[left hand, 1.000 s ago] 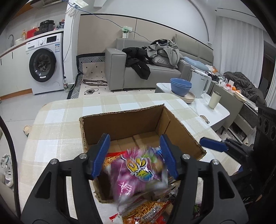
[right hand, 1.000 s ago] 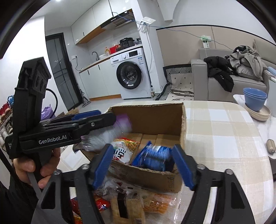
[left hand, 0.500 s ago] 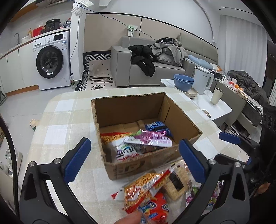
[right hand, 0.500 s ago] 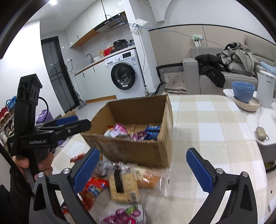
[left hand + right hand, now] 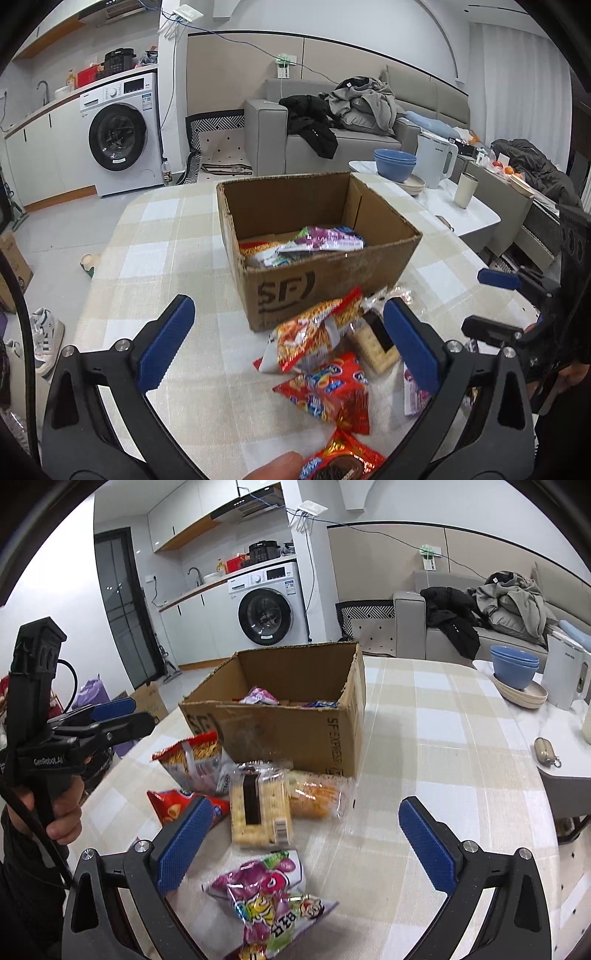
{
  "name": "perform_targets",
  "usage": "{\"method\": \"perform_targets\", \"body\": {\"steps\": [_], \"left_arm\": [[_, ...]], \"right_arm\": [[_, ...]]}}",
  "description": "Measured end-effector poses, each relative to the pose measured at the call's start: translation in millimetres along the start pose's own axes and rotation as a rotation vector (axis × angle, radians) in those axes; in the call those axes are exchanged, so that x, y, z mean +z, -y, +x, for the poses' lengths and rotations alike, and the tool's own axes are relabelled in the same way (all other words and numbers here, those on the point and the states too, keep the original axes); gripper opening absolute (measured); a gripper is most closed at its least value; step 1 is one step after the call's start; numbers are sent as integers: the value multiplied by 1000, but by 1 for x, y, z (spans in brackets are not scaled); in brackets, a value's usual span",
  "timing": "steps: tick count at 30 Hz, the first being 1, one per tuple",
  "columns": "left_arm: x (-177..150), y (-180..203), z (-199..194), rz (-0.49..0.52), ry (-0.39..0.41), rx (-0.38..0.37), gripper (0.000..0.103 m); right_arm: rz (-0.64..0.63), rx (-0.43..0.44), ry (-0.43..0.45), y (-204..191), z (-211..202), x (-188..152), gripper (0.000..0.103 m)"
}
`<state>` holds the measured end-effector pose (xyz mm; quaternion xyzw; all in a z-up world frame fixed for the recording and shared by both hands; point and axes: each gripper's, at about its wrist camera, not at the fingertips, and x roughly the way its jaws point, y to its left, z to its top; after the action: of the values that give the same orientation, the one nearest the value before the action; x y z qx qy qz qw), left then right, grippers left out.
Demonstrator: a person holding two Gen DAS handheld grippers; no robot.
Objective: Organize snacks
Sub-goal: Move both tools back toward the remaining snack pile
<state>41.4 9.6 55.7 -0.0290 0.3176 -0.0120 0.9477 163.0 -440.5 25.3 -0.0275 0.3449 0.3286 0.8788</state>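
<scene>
Now that both snacks lie in the box (image 5: 325, 266), your left tongs (image 5: 288, 343) and right tongs (image 5: 306, 838) gape wide, empty, over packets left on the near worktop (image 5: 443, 746).

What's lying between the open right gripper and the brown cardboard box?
In the right wrist view: purple candy bag, then clear-wrapped cracker pack, ahead of the right gripper, before the brown cardboard box.

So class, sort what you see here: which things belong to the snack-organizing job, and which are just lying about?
Job:
cardboard box
cracker pack
purple candy bag
red snack bag
noodle snack bag

Lying about:
blue bowls
white kettle
cup
washing machine
</scene>
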Motion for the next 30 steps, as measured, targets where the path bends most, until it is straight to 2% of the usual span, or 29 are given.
{"method": "perform_targets", "body": {"steps": [13, 18, 22, 30], "left_arm": [[-48, -7, -21, -9, -50, 6, 102], [-53, -8, -25, -10, -74, -1, 102], [-60, 0, -25, 41, -104, 2, 102], [-65, 12, -23, 129, -155, -50, 102]], "right_arm": [[0, 15, -23, -13, -8, -14, 102], [-13, 21, -57, -14, -9, -25, 102], [-45, 16, -78, -16, -8, -31, 102], [-86, 34, -120, -22, -3, -36, 102]]}}
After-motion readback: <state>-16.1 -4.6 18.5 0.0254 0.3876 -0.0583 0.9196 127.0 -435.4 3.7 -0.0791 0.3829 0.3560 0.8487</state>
